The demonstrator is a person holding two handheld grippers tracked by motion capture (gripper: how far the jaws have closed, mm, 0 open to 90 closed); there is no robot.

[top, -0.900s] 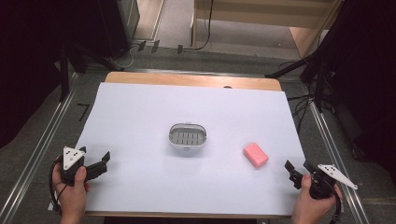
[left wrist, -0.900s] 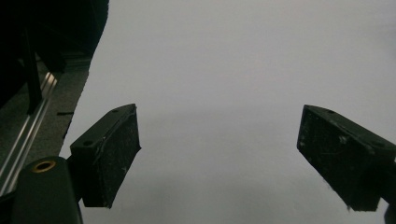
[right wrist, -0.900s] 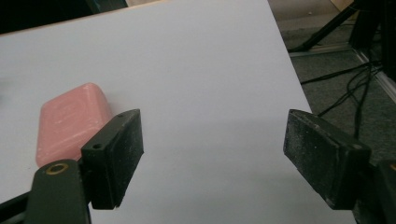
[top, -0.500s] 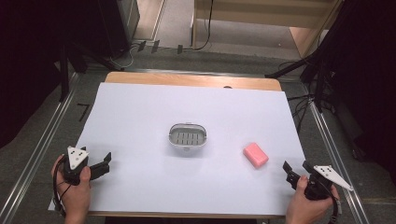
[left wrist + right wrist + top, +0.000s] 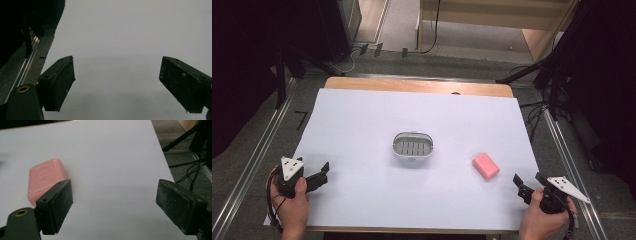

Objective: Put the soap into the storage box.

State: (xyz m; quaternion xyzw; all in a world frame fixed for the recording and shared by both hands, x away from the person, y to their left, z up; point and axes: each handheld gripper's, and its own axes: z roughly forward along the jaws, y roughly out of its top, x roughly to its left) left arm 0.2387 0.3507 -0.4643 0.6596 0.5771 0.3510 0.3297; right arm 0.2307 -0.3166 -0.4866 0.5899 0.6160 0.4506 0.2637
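A grey oval soap dish [image 5: 412, 146] with a slatted bottom sits at the middle of the white table sheet [image 5: 362, 120]. A pink bar of soap [image 5: 485, 166] lies to its right; in the right gripper view the pink soap [image 5: 45, 178] is just beyond the left jaw. My right gripper [image 5: 527, 182] is open at the front right corner, a little short of the soap, with nothing between its jaws [image 5: 115, 202]. My left gripper [image 5: 323, 172] is open at the front left edge over bare sheet [image 5: 117, 80].
A wooden table edge [image 5: 417, 85] shows behind the sheet. Metal rails [image 5: 259, 150] run along both sides of the table. Black stands and cables [image 5: 552, 95] crowd the floor at the right, dark equipment [image 5: 312, 35] at the back left.
Both hands have drawn slightly back toward the front edge of the table. The soap and the dish have not moved.
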